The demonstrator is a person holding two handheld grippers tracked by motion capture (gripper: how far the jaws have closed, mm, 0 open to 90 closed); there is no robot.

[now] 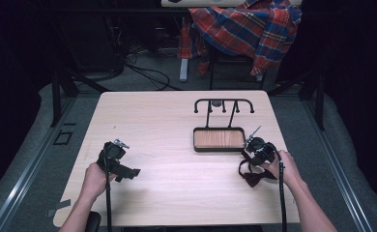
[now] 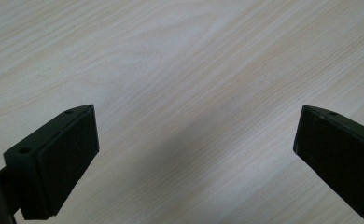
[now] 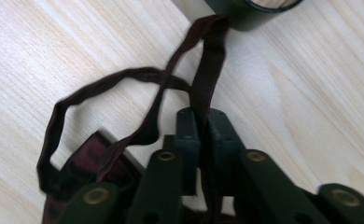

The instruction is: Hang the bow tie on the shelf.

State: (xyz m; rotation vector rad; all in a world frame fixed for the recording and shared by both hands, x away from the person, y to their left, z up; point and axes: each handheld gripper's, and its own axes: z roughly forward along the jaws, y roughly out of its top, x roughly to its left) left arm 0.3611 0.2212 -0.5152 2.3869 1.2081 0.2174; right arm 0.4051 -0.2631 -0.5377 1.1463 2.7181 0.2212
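High view: the right gripper [image 1: 252, 155] sits at the right of the frame beside the tray stand [image 1: 219, 139], over a dark red bow tie [image 1: 252, 178] on the tabletop [image 1: 177, 125]. The left gripper [image 1: 127, 170] rests at lower left.

Left gripper view: jaws spread wide, nothing between them.

Right gripper view: jaws clenched on the tie's thin strap [image 3: 203, 88]; the slack loop at left could snag or slip free when lifted.

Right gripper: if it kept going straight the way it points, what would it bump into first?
Probably the dark rounded rim of the black wooden-floored tray just ahead. The right gripper, shut on the dark red fabric strap, points along that strap toward the rim; depth is hard to judge.
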